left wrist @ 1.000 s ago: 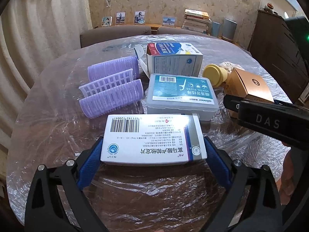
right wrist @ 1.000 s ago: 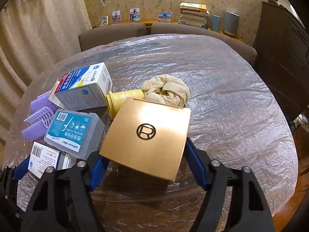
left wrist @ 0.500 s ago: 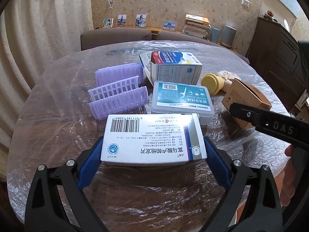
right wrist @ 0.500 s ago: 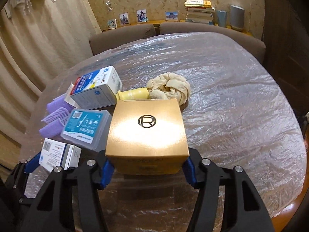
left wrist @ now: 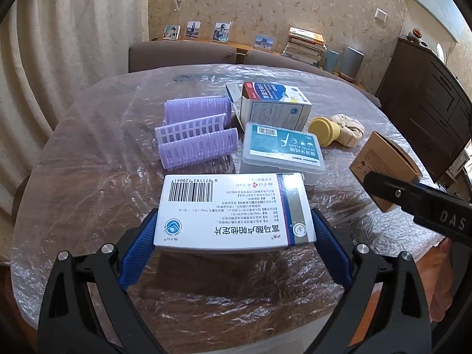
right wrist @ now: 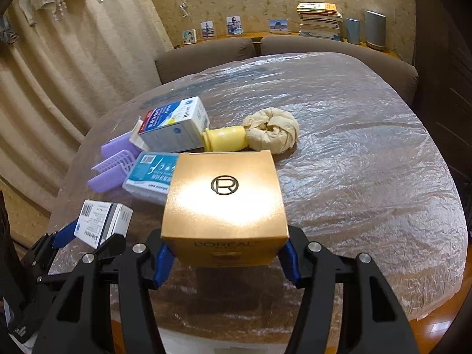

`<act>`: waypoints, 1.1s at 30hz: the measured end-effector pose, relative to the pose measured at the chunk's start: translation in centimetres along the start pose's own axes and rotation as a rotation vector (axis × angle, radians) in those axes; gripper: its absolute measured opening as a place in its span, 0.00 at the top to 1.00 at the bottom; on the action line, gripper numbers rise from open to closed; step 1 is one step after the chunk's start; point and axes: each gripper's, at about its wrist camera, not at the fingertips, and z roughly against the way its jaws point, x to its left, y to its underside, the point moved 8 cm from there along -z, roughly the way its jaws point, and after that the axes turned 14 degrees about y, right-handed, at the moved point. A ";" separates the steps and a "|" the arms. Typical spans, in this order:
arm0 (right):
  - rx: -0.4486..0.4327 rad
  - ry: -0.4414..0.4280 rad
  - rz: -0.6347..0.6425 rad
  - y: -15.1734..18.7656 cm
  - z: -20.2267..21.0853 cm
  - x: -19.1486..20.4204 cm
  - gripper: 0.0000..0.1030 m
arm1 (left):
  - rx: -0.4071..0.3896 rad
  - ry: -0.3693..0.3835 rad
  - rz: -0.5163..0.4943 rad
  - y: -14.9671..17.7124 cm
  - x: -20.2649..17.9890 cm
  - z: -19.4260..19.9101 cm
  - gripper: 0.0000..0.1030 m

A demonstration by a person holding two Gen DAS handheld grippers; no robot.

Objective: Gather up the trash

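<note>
My left gripper (left wrist: pixel 233 236) is shut on a white medicine box (left wrist: pixel 233 209) with a barcode, held above the near part of the table; the box also shows in the right wrist view (right wrist: pixel 101 222). My right gripper (right wrist: pixel 225 256) is shut on a gold L'Oreal box (right wrist: pixel 224 206), lifted off the table; the box shows at the right of the left wrist view (left wrist: pixel 383 162). On the table lie a teal dental floss case (left wrist: pixel 281 153), a blue and white carton (left wrist: pixel 274 104), a yellow bottle (right wrist: pixel 225 138) and a crumpled beige wad (right wrist: pixel 273 129).
Purple hair rollers (left wrist: pixel 196 131) lie left of the floss case. The round table (right wrist: pixel 368 147) is covered in clear plastic film. Brown chairs (right wrist: pixel 206 54) stand behind it, a dark cabinet (left wrist: pixel 427 112) at the right, curtains on the left.
Both grippers have risen and pulled back from the table with their boxes. The gold box has been lifted off the table and levelled.
</note>
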 end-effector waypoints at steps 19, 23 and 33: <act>-0.008 -0.038 0.075 2.4 2.9 0.5 0.44 | -0.032 -0.008 0.005 0.8 -0.5 3.0 0.06; -0.003 -0.045 0.092 3.1 3.2 0.4 0.44 | -0.035 -0.010 0.009 1.1 -0.6 3.6 0.06; 0.007 -0.057 0.132 5.1 4.3 0.1 0.44 | -0.038 -0.016 0.013 2.3 -0.8 5.3 0.06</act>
